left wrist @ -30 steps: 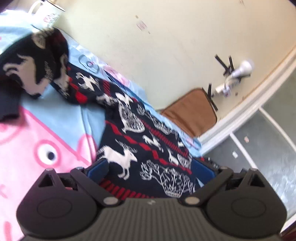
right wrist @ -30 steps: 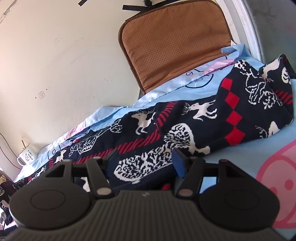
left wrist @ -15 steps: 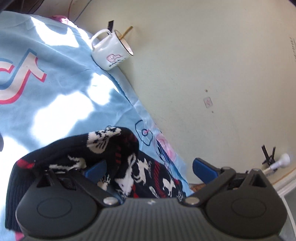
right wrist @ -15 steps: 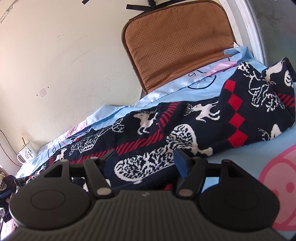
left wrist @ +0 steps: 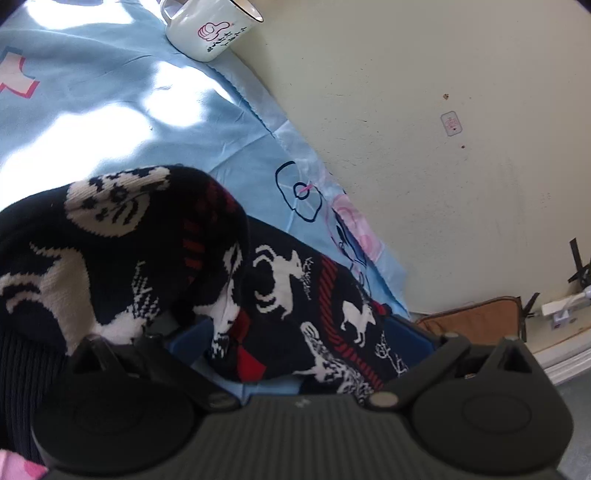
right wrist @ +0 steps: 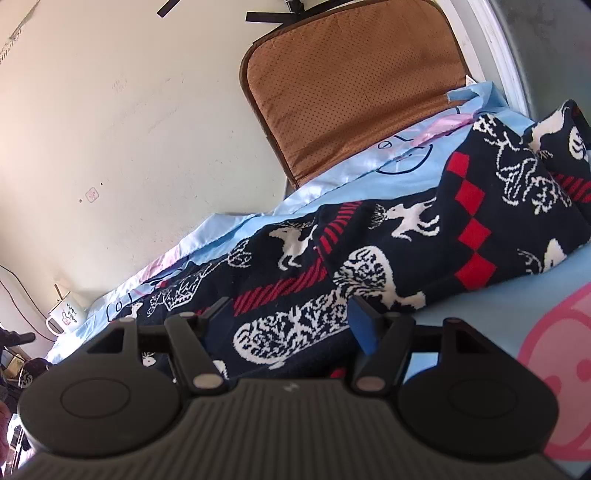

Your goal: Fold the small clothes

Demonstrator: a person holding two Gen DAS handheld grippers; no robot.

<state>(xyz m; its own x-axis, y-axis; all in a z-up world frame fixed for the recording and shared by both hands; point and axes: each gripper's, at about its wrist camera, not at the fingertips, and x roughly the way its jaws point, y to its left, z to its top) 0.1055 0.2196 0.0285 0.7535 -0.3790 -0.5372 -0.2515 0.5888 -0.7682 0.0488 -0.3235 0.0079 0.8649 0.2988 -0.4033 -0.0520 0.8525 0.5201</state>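
A navy knitted sweater point(right wrist: 388, 236) with white deer and red diamonds lies stretched along the wall side of a light blue bed sheet point(right wrist: 480, 317). My right gripper point(right wrist: 290, 306) hovers low over its near edge. Its jaws stand apart and the knit lies flat between and under them, with no pad pressing on it. In the left wrist view, one end of the sweater point(left wrist: 295, 288) is bunched into a hump point(left wrist: 122, 236) that rests against my left finger. My left gripper point(left wrist: 295, 328) is open wide, with fabric lying loosely between its blue pads point(left wrist: 406, 332).
A white enamel mug point(left wrist: 210, 33) stands on the sheet by the cream wall point(left wrist: 443, 184); it also shows as the mug point(right wrist: 64, 317) at far left. A brown perforated cushion point(right wrist: 354, 81) leans on the wall behind the sweater. A pink cartoon print point(right wrist: 554, 369) marks the sheet.
The left wrist view swung from the sweater's body and the cushion toward the mug end, then closed in on the bunched sleeve. The right gripper stayed put; its jaws spread slightly.
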